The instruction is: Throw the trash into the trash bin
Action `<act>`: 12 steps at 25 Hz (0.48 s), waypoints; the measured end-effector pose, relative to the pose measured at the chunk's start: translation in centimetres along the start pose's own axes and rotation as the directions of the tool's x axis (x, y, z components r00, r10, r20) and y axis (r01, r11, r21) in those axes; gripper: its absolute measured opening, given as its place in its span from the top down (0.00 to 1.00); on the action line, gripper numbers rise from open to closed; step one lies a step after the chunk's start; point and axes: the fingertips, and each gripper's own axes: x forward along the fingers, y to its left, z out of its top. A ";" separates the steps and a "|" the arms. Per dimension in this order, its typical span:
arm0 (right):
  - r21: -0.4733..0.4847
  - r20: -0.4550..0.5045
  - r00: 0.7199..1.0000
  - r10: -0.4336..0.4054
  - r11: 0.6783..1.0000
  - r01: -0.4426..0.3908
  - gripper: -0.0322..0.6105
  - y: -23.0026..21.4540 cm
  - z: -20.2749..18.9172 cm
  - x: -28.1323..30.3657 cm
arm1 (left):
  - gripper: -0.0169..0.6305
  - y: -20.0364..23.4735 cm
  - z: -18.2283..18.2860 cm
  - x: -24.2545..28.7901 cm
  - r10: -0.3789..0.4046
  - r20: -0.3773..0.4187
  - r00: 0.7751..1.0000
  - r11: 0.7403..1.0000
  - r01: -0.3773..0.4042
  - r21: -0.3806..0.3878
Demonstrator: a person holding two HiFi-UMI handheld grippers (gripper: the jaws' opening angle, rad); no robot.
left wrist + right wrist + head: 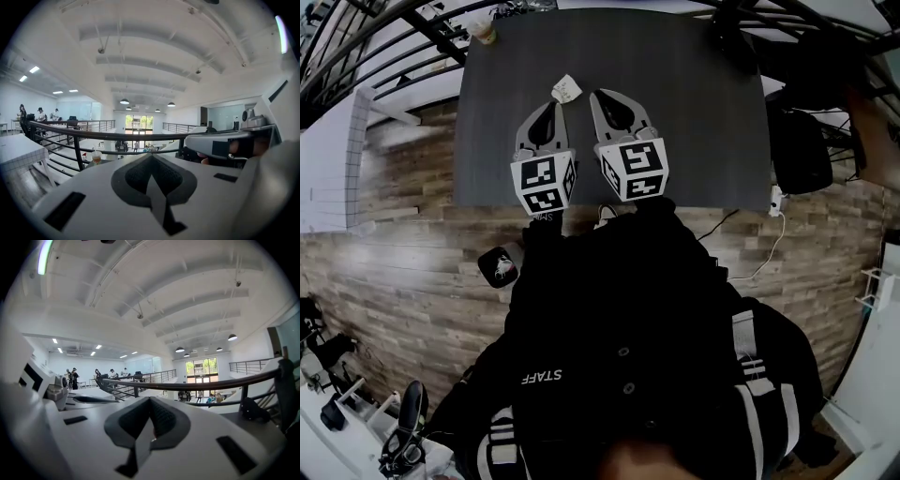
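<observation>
Drink cup (483,28) stands at the far left corner of the dark worktop (703,112), well apart from both tools and close to the railing (93,136) beyond. Whether it counts as trash cannot be told.

Nearer and toward the middle, the left hand-held gripper (551,105) hovers low over the worktop with its jaws fully together and nothing between them, as its own view (151,161) confirms. Just beyond its tip, slightly to the right, lies a crumpled paper scrap (566,88), loose on the surface and touched by neither tool. This is the likeliest piece of trash.

The right hand-held gripper (598,94) sits just beside the left one, its jaws likewise pressed together and empty (151,401). The two point the same way, their tips flanking the scrap, probably a ready stance before either one goes for it. The jaws would have to part first.

A black bulky object (797,150) sits off the worktop's right edge. No bin can be made out with certainty.
</observation>
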 end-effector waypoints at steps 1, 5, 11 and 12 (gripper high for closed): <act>0.002 -0.010 1.000 0.003 1.000 -0.003 0.93 0.0 -0.4 0.3 | 0.97 0.3 -0.5 0.2 0.003 -0.012 1.000 1.000 -0.003 -0.008; 0.009 -0.063 0.998 0.014 1.000 -0.014 0.93 0.1 -2.2 1.4 | 0.97 1.2 -2.6 1.1 0.015 -0.067 0.998 0.999 -0.018 -0.038; 0.027 -0.154 0.988 0.022 0.999 -0.018 0.93 -1.1 -6.0 2.9 | 0.97 2.0 -6.6 3.0 0.042 -0.171 0.984 0.995 -0.056 -0.079; 0.031 -0.169 0.985 0.023 0.999 -0.018 0.93 -1.3 -6.7 3.3 | 0.97 2.2 -7.2 3.5 0.043 -0.185 0.982 0.995 -0.059 -0.085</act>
